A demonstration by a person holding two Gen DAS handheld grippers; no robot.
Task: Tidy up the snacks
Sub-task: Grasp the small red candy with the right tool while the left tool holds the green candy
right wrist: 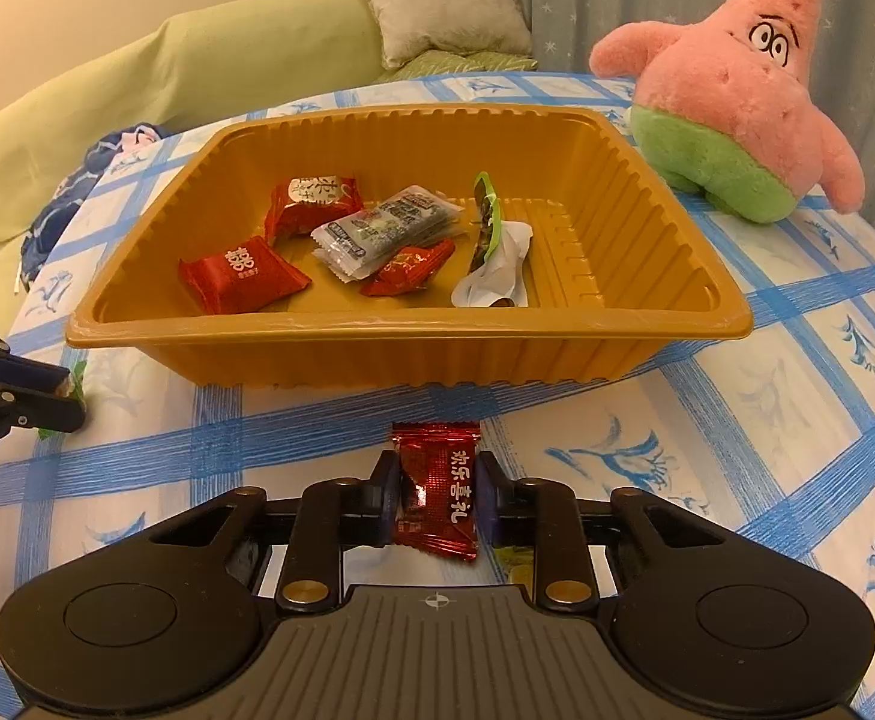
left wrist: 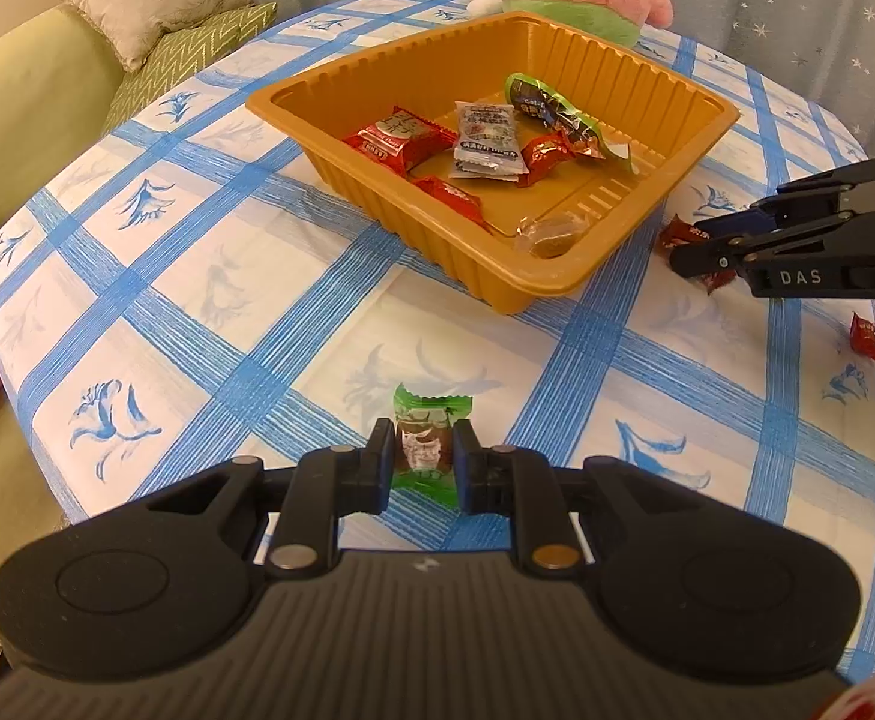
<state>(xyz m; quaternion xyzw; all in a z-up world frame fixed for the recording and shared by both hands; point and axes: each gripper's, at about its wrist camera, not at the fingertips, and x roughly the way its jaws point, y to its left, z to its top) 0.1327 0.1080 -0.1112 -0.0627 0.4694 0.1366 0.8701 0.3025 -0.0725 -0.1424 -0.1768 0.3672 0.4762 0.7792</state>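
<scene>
Gripping green candy (left wrist: 422,443) in left tool (left wrist: 422,462), red candy (right wrist: 435,495) in right tool (right wrist: 435,498)

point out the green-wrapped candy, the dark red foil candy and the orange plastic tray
green-wrapped candy (left wrist: 428,441): left wrist view, brown middle of wrapper
dark red foil candy (right wrist: 437,489): right wrist view, middle of wrapper
orange plastic tray (right wrist: 413,324): right wrist view, near rim

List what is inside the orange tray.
The orange tray holds red packets, a grey sachet, a green-edged wrapper and a clear-wrapped candy. Anything beneath the pile is hidden.
</scene>
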